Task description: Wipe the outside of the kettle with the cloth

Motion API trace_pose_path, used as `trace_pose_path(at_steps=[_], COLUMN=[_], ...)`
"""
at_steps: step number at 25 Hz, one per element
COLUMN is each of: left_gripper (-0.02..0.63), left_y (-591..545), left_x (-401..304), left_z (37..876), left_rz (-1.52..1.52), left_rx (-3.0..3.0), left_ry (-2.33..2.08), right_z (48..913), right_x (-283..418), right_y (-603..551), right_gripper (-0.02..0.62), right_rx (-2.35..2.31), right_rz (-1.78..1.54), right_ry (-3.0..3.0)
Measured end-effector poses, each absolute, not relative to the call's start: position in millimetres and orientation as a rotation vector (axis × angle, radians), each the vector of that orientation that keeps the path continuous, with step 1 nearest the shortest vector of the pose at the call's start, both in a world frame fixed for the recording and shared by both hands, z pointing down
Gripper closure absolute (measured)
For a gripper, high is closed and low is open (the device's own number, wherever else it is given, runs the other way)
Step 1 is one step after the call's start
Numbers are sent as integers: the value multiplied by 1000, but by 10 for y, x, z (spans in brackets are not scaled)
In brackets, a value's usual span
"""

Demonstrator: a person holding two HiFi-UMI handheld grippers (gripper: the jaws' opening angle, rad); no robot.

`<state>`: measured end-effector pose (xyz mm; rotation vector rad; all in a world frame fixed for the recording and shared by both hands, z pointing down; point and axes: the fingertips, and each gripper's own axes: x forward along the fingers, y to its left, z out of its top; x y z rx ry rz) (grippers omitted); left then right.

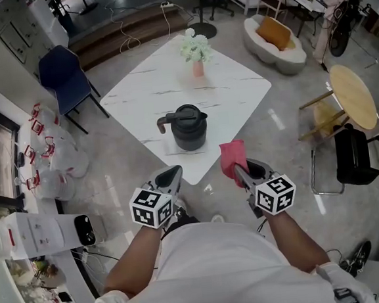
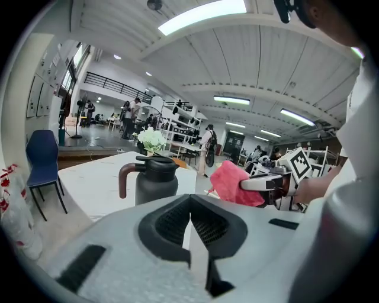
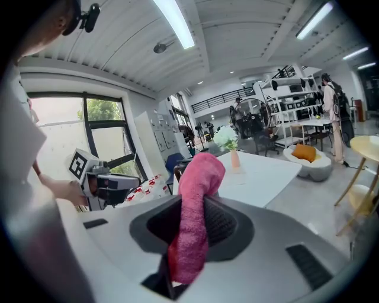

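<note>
A dark grey kettle (image 1: 189, 129) with a brown handle stands near the front corner of the white marble table (image 1: 236, 84). Both grippers hang in front of that corner, short of the kettle. My left gripper (image 1: 174, 174) is shut with nothing in it; in the left gripper view the kettle (image 2: 155, 180) stands beyond its closed jaws. My right gripper (image 1: 238, 170) is shut on a pink cloth (image 1: 232, 155), which sticks up from the jaws. In the right gripper view the cloth (image 3: 195, 207) hides most of the kettle.
A vase of white flowers (image 1: 196, 51) stands at the table's far side. A blue chair (image 1: 64, 69) and white bags (image 1: 55, 159) are to the left. A round wooden table (image 1: 355, 95), a black chair (image 1: 355, 156) and a white sofa (image 1: 273, 38) are to the right.
</note>
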<state>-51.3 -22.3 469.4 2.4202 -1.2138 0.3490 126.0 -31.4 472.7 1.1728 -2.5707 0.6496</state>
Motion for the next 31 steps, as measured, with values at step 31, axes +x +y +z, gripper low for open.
trace_pose_path(at_steps=[31], left_gripper=[607], left_y=[-198], left_x=[-490], left_z=[4629], left_rz=[338], left_rx=[2431], left_ry=[-1213], right_z=[4751], right_x=[1261], right_y=[-306], right_gripper=[497], right_rx=[1173], right_rz=[698], right_ry=[-2575])
